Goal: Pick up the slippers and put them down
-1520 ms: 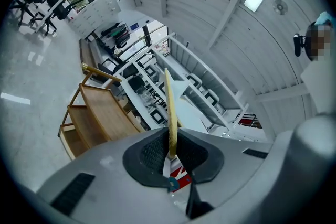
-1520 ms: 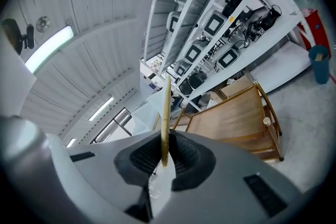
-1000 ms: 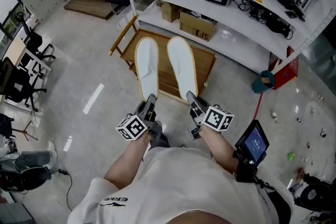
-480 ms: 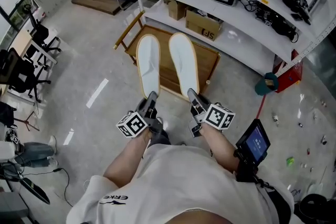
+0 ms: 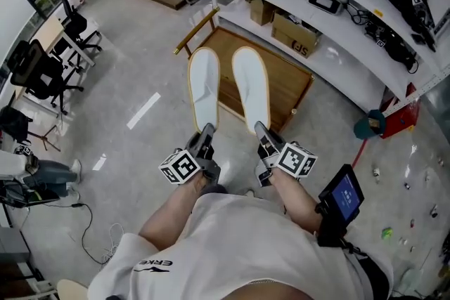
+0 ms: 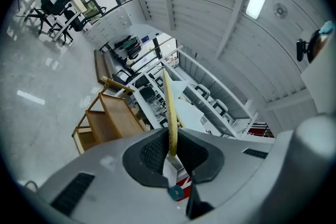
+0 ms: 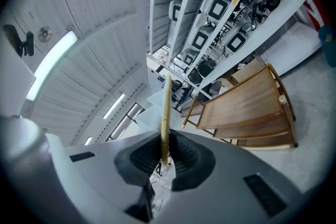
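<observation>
Pick-up looks done: your left claw is clamped nearly closed on the near edge of the left slipper, your right claw likewise on the right slipper, both soles held level above the wooden rack, so only the set-down is left.

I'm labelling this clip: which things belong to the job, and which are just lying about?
Job: left slipper in left tool; right slipper in right tool.
Lying about: wooden rack, box, chairs.
</observation>
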Motion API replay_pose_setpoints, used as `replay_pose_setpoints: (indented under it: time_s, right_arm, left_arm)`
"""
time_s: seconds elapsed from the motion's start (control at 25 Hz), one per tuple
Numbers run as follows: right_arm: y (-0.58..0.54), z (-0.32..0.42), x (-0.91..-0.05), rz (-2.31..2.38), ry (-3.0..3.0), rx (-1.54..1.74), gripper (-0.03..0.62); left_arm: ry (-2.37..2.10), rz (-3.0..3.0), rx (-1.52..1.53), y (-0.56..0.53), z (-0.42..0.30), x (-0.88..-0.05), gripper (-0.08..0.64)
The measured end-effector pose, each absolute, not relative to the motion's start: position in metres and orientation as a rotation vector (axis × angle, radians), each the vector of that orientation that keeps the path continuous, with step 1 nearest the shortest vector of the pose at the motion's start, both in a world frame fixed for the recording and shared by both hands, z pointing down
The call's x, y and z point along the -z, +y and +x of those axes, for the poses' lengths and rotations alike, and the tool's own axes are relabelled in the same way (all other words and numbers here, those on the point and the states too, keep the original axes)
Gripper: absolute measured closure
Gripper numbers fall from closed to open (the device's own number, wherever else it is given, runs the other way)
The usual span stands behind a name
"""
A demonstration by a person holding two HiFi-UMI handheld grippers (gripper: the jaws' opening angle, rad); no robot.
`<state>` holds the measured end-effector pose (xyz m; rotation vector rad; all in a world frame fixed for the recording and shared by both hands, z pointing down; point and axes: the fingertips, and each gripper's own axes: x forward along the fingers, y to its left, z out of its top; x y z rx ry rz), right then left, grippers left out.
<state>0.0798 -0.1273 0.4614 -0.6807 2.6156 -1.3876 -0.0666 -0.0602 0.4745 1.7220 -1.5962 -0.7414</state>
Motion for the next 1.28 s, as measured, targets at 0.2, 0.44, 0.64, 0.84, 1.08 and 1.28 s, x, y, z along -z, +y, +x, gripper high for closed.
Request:
replay_pose_setpoints:
  time_s: [0.2, 0.44, 0.64, 0.84, 1.08, 1.28]
  right_arm:
    - [-0.13, 0.053, -0.463, -0.662, 2.629, 1.396, 0.56]
    - [-0.126, -0.011, -0.452, -0.627, 2.615, 1.391, 0.56]
    - [-0.113, -0.063, -0.453, -0.615, 2.606, 1.409, 0.56]
    - [-0.106, -0.111, -0.456, -0.639, 2.572, 1.412, 0.56]
    - [-0.092, -0.157, -0.46, -0.675, 2.535, 1.41, 0.56]
    - [-0.083, -0.178, -0.463, -0.707, 2.515, 1.418, 0.56]
  left_arm:
    - [-1.617, 1.702, 0.767, -0.057, -0.09, -0.476, 0.528]
    - [-1.635, 1.681, 0.814, -0.051, -0.151, -0.471, 0.528]
    - [-1.625, 1.669, 0.813, -0.039, -0.202, -0.475, 0.528]
    - [-1.599, 1.699, 0.813, -0.035, -0.252, -0.474, 0.528]
    - [-1.552, 1.723, 0.804, -0.029, -0.295, -0.476, 0.528]
    - [-1.512, 1.727, 0.795, -0.023, -0.314, -0.482, 0.528]
